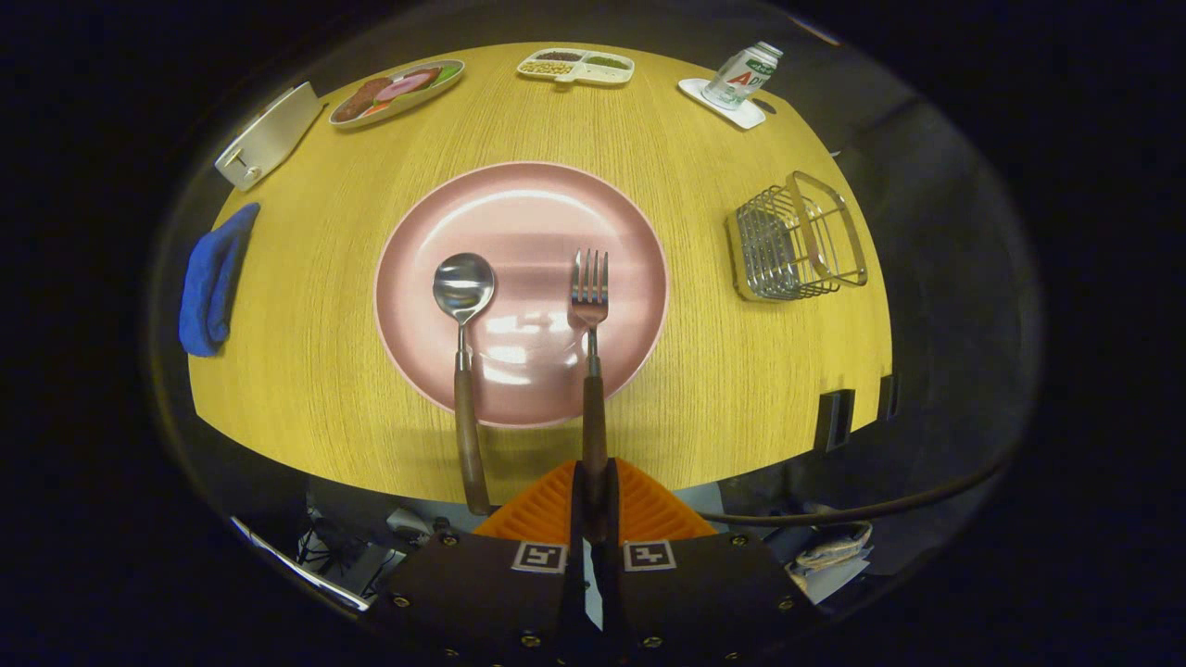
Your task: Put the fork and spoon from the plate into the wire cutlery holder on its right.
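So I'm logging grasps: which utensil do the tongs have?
The fork: the tongs are shut on its handle. The spoon lies free beside it.

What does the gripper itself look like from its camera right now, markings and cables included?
The gripper has two ribbed, wedge-shaped fingers on dark, screw-studded blocks. Each block carries a square black-and-white marker. A dark cable trails off to its right.

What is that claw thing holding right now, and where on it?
The gripper is shut on the fork, pinching the far end of its wooden handle.
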Demonstrator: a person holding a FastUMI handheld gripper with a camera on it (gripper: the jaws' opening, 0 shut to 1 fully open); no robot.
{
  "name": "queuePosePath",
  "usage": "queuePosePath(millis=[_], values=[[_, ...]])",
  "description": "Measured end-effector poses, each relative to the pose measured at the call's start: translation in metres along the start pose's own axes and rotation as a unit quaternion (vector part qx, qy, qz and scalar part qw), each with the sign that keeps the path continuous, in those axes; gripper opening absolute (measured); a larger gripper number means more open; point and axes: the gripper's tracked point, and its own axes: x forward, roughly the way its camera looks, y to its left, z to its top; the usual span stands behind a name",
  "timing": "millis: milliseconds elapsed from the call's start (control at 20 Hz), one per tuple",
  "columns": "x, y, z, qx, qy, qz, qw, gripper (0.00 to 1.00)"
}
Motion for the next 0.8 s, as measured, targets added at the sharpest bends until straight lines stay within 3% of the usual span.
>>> queuePosePath(millis=[400, 800], values=[[-0.037, -0.024, 0.030, 0.010, -0.042, -0.025, 0.999, 0.08], [-0.065, -0.093, 0.058, 0.058, -0.065, -0.068, 0.994, 0.08]])
